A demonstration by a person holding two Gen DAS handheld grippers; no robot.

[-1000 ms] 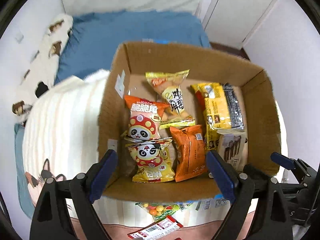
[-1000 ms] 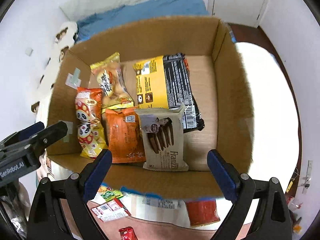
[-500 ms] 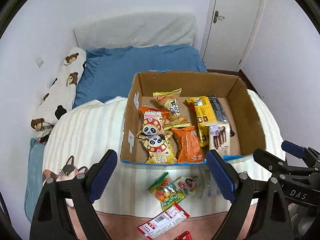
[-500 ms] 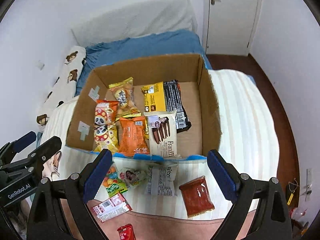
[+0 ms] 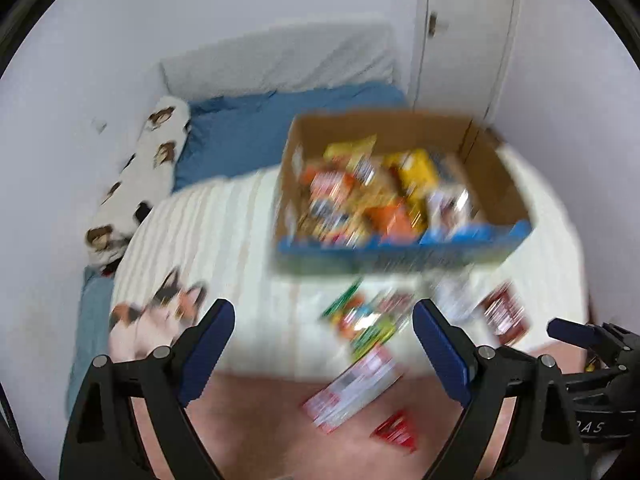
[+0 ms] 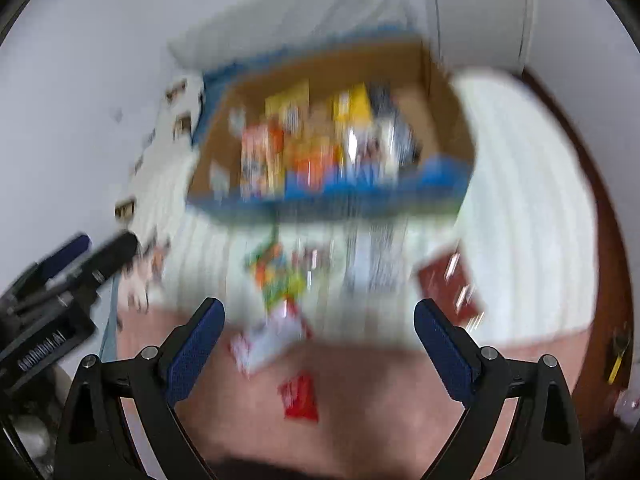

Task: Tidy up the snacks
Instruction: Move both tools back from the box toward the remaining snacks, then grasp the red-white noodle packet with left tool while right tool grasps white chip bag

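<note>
Both views are motion-blurred. A cardboard box (image 5: 496, 184) with a blue front rim sits on the striped bed cover and holds several snack packs. It also shows in the right wrist view (image 6: 444, 92). Loose packs lie in front of it: a colourful candy bag (image 5: 360, 320), a white-and-red pack (image 5: 352, 392), a small red pack (image 5: 394, 434) and a dark red pack (image 5: 504, 312). My left gripper (image 5: 324, 344) is open and empty, well back from the box. My right gripper (image 6: 316, 344) is open and empty, above the white-and-red pack (image 6: 272, 340) and small red pack (image 6: 300, 396).
The bed has a white striped cover (image 5: 224, 232) with a cat print (image 5: 160, 316), a blue sheet (image 5: 248, 136) and a bear-print pillow (image 5: 140, 176) along the left wall. A white door (image 5: 464, 40) stands behind. Dark floor (image 6: 600, 216) lies to the right.
Both grippers have pulled back and up from the box, so it now looks smaller and farther. The loose packs in front of it have come into view. Both grippers stay open.
</note>
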